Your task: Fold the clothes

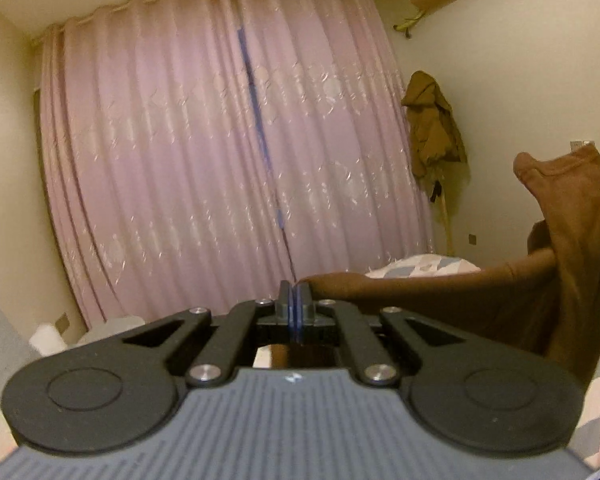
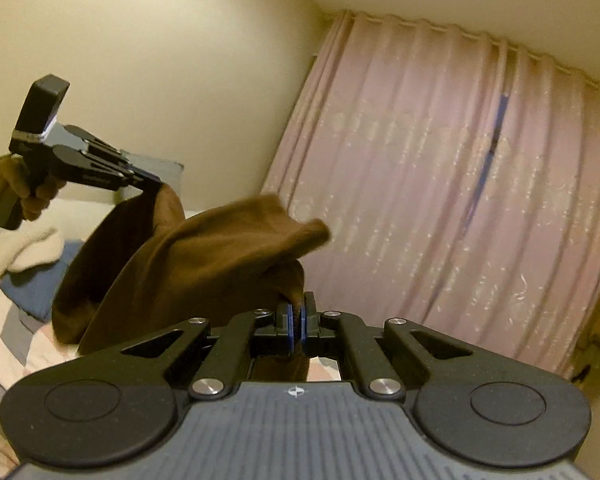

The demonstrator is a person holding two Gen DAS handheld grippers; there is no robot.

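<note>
A brown garment (image 1: 500, 292) (image 2: 204, 256) hangs in the air between both grippers, above a bed. My left gripper (image 1: 295, 300) is shut on one edge of it, and the cloth stretches off to the right and up. That same left gripper (image 2: 154, 182), held by a hand (image 2: 24, 188), shows at the left of the right wrist view with the cloth hanging from its tip. My right gripper (image 2: 298, 316) is shut on another part of the garment, which bunches up above its fingers and sags down to the left.
A pink curtain (image 1: 228, 152) (image 2: 440, 208) fills the wall ahead. A brown coat (image 1: 436, 132) hangs on the wall at right. The bed has a checked pink and grey cover (image 2: 16, 328), a blue cloth (image 2: 32, 292) and a white fluffy item (image 2: 20, 252).
</note>
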